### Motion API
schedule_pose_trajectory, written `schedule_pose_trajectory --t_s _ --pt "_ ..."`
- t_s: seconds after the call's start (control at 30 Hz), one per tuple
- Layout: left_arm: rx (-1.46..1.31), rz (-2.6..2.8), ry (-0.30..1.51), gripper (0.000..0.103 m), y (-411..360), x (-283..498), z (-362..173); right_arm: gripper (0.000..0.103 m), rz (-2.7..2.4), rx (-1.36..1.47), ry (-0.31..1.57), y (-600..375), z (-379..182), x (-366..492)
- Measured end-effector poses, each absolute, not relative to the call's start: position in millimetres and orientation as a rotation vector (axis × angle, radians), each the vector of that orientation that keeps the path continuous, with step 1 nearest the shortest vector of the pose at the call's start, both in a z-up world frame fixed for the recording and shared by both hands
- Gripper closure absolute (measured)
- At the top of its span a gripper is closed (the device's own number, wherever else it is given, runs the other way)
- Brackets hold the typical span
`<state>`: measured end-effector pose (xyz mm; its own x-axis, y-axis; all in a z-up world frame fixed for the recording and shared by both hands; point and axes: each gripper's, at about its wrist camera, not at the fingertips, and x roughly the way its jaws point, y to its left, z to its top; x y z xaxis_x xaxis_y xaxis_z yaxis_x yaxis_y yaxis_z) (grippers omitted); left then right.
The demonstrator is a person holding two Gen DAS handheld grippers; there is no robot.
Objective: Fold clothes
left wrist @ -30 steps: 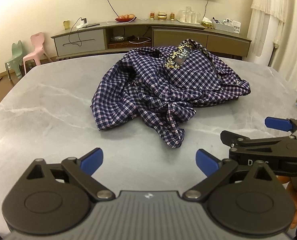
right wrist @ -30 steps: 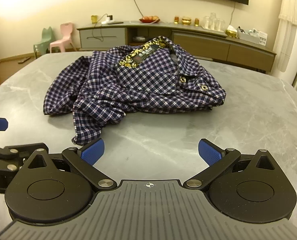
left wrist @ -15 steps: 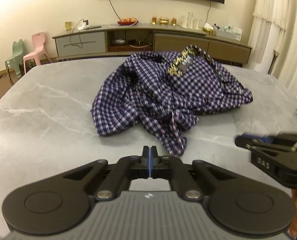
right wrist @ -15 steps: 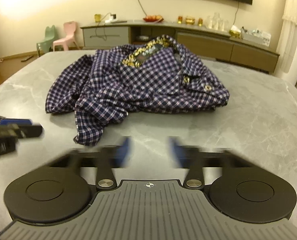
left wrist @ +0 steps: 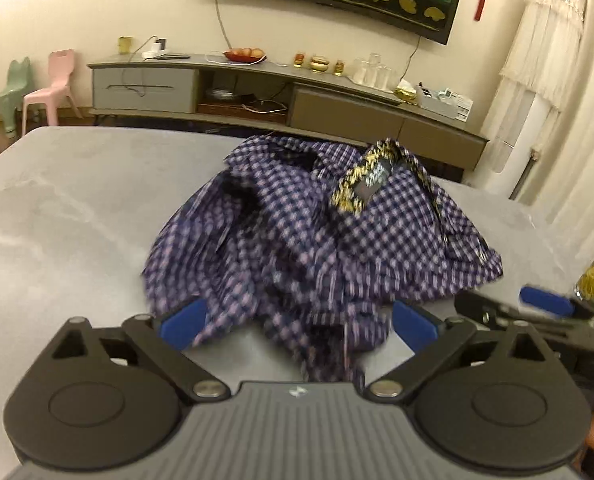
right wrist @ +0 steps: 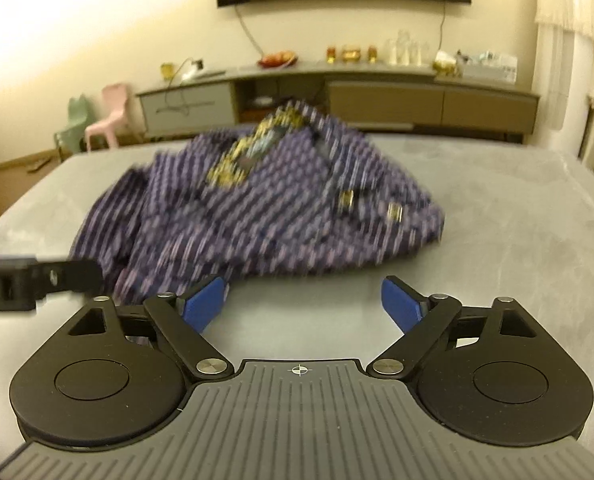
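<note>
A crumpled blue-and-white checked shirt [left wrist: 321,240] lies in a heap on the grey marble table [left wrist: 65,208]; its collar with a gold-patterned lining [left wrist: 363,182] faces up. The shirt also shows in the right wrist view [right wrist: 265,208], blurred. My left gripper [left wrist: 297,326] is open and empty, its blue pads on either side of the shirt's near hem. My right gripper [right wrist: 303,304] is open and empty, just short of the shirt's near edge. The right gripper also shows in the left wrist view [left wrist: 537,308], and the left gripper in the right wrist view [right wrist: 37,280].
A long low sideboard [left wrist: 257,92] with glasses and a fruit plate stands behind the table. Two small plastic chairs [left wrist: 53,84] stand at the far left. A glass with yellow contents [left wrist: 593,280] stands at the table's right edge. Curtains [left wrist: 557,80] hang at the right.
Both grippers shut half a second ago and have opened again. Both have moved forward towards the shirt, which now fills more of each view.
</note>
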<state>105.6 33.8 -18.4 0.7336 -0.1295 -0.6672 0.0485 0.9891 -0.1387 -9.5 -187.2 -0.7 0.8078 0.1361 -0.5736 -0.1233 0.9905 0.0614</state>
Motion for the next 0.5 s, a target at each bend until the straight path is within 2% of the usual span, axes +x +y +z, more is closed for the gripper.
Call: schedule_pose_trajectory --t_s 0.07,0.13,0.2,0.23,0.27,0.3,0.37,0.43,0.5 --pt "-0.131 -0.106 0.732 0.0 34.7 123.3 -20.1 0.01 0.125 -0.028 0.584 -186.4 2.0 15.7" --pt "-0.124 -0.08 0.755 0.003 33.1 154.1 -33.2 0.01 0.091 -0.077 0.593 -185.5 -4.1 47.6" --pt "-0.109 -0.07 0.785 0.033 32.9 180.9 -48.4 0.015 0.066 -0.103 0.64 -187.7 -17.8 83.0" --pt "-0.108 -0.105 0.819 0.082 33.3 194.1 -56.3 0.039 0.079 -0.116 0.683 -188.2 -24.8 97.7" --pt "-0.143 -0.12 0.824 0.096 39.8 200.1 -56.0 0.091 0.108 -0.118 0.745 -188.9 -30.3 111.5" --pt "-0.178 -0.134 0.829 0.096 46.4 206.2 -55.7 0.103 0.135 -0.117 0.802 -190.0 -35.2 124.6" --pt "-0.259 -0.21 0.705 0.097 68.5 186.2 -25.0 0.103 0.179 -0.039 0.75 -202.5 -15.7 122.5" --pt "-0.361 -0.315 0.596 0.097 101.1 144.0 9.6 0.103 0.209 0.039 0.616 -222.9 25.6 91.9" --pt "-0.324 -0.393 0.529 0.097 119.1 91.2 25.8 0.103 0.204 0.079 0.496 -244.1 58.3 56.7"
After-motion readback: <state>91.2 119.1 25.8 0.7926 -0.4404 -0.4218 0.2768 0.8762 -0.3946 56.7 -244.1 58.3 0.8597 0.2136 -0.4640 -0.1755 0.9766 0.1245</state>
